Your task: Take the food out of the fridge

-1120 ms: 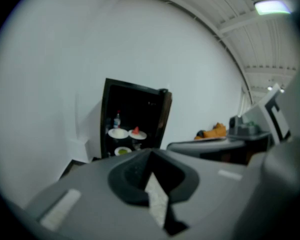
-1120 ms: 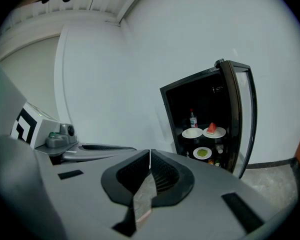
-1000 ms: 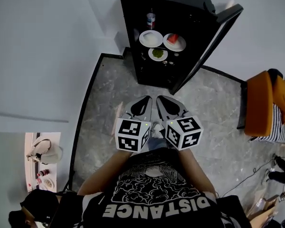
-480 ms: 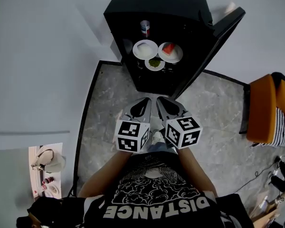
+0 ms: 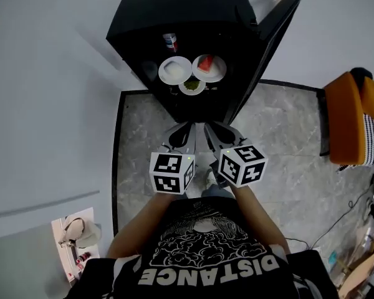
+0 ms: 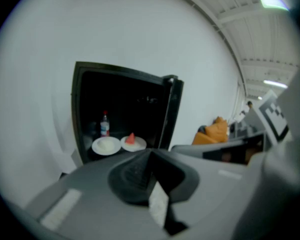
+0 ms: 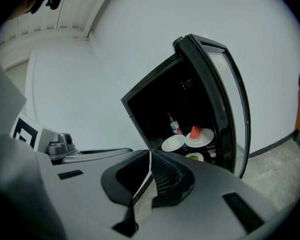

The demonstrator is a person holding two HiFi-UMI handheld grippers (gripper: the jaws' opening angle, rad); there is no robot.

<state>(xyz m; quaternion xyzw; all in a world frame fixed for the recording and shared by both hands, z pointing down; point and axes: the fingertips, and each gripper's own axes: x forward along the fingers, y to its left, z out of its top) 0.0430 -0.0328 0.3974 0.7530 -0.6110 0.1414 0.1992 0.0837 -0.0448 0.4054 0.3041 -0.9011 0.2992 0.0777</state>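
Fingers (image 7: 167,176) together, empty; fridge (image 5: 187,11) open ahead, door (image 5: 271,42) right, plates (image 5: 174,70) inside.

One black fridge (image 5: 174,11). Inside, three plates (image 5: 163,72): one with white food (image 5: 176,69), one with a red piece (image 5: 205,63), one with greens (image 5: 192,86). One bottle (image 5: 170,42).

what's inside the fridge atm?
Open fridge holds a bottle, a plate of pale food, a plate with a red slice, and lower down a small dish of greens. Below that the interior is dark; nothing readable.
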